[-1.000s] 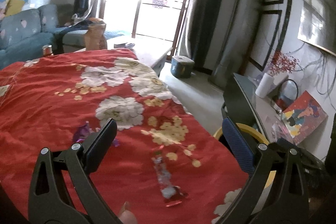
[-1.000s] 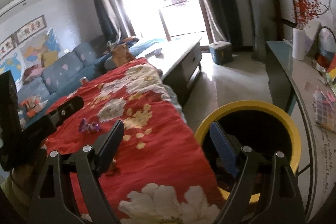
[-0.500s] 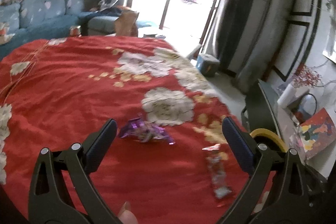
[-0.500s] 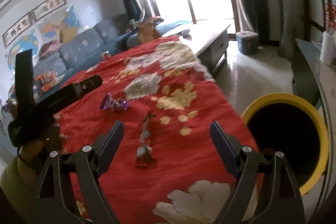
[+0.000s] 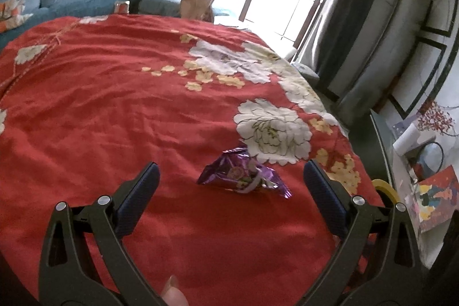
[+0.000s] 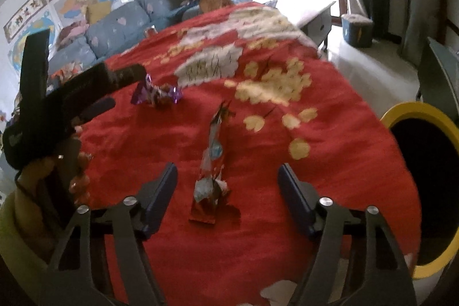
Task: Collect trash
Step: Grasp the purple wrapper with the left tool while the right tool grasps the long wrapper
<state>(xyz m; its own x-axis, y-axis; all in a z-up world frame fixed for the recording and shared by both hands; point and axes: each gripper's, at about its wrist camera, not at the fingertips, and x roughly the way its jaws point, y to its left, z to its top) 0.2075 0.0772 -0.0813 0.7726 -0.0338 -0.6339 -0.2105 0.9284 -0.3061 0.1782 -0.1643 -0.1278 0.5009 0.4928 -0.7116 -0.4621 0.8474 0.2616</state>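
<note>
I have swung both claws away from the bin and back over the worktop in the last second. A second ago my right view was filled by the yellow-rimmed bin (image 6: 401, 116); it now sits off at the right edge, beside the red flowered cloth (image 5: 114, 105), and the trash fills the middle of both views.

My left claw (image 5: 231, 177) is spread wide and holds nothing. The purple wrapper (image 5: 243, 177), which lay off beside its left finger a second ago, now lies crumpled on the cloth between the fingertips and slightly ahead of them.

My right claw (image 6: 228, 177) is likewise wide apart and empty. The long red wrapper (image 6: 212, 165) lies flat between its fingers, its near end close to the claw's throat. From this view I can also see the left claw closing on the purple wrapper further back on the left.

I judge that both pieces of trash are lined up for picking, 1 per claw, and neither is gripped yet. The next move is to lower and close, and the thin wrappers may slip or drag the cloth up with them.
</note>
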